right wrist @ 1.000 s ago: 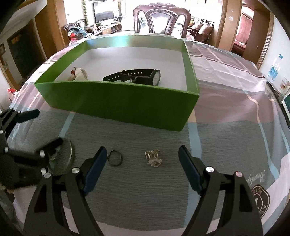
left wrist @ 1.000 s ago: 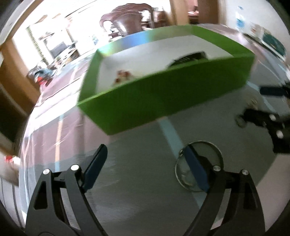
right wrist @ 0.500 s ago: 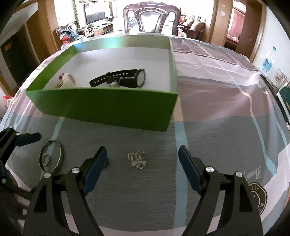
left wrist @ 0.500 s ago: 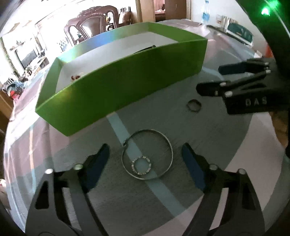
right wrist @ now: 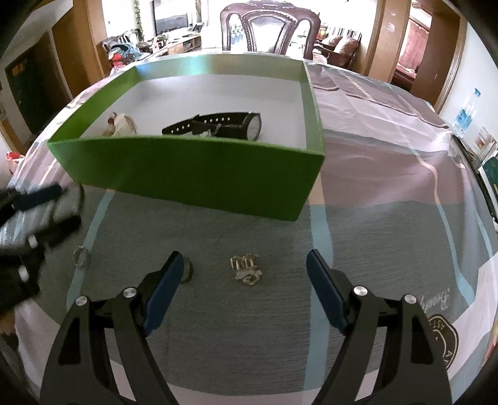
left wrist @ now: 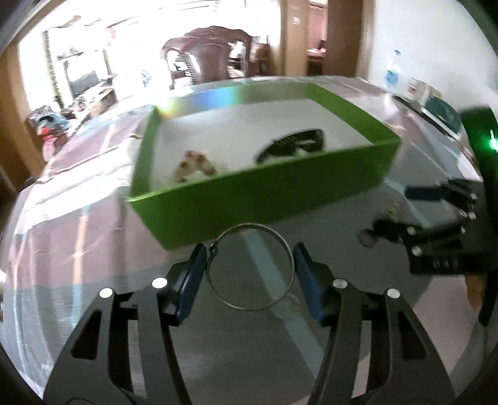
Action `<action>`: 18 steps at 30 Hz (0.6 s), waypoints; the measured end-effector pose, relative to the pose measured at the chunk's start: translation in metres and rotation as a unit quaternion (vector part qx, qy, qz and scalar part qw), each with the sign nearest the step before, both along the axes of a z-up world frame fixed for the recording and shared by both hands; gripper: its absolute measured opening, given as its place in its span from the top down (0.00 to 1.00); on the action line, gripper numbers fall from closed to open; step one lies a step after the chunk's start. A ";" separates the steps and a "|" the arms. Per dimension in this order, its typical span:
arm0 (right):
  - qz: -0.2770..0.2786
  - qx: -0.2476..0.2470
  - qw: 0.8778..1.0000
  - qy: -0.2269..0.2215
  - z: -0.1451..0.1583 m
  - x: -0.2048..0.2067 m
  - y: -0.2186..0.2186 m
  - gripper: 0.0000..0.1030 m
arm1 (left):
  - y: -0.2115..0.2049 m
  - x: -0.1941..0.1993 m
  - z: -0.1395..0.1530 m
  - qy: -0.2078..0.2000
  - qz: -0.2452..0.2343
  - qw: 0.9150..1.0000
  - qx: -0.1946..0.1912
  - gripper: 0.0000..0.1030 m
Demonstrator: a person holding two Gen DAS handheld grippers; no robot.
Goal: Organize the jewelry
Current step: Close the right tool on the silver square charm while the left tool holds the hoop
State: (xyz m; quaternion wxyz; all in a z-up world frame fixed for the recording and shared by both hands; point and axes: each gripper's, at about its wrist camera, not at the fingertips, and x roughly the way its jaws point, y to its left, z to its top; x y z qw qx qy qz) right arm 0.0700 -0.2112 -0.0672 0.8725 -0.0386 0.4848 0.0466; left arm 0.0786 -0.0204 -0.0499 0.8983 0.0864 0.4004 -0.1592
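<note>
My left gripper (left wrist: 250, 266) is shut on a thin silver bangle (left wrist: 280, 240) and holds it above the cloth, just in front of the green box (left wrist: 264, 193). The box holds a black watch (right wrist: 218, 124) and a beaded piece (right wrist: 119, 123). My right gripper (right wrist: 242, 280) is open and empty over a small silver clip ornament (right wrist: 246, 269). A dark ring (right wrist: 186, 271) lies by its left finger. A small sparkly ring (right wrist: 80, 255) lies further left on the cloth. The left gripper shows blurred at the left edge of the right wrist view (right wrist: 40, 208).
The table carries a grey, pink and blue striped cloth (right wrist: 389, 218). A carved wooden chair (right wrist: 269, 28) stands behind the box. A water bottle (right wrist: 465, 112) and packages sit at the far right edge.
My left gripper has closed on the bangle and lifted it toward the box; the small sparkly ring stayed on the cloth. My right gripper has shifted slightly to centre on the clip ornament.
</note>
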 end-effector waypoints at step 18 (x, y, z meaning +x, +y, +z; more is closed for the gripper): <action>-0.014 0.012 1.000 0.015 -0.003 -0.003 -0.006 0.79 | 0.010 0.017 -0.023 0.056 0.041 0.997 0.027 0.44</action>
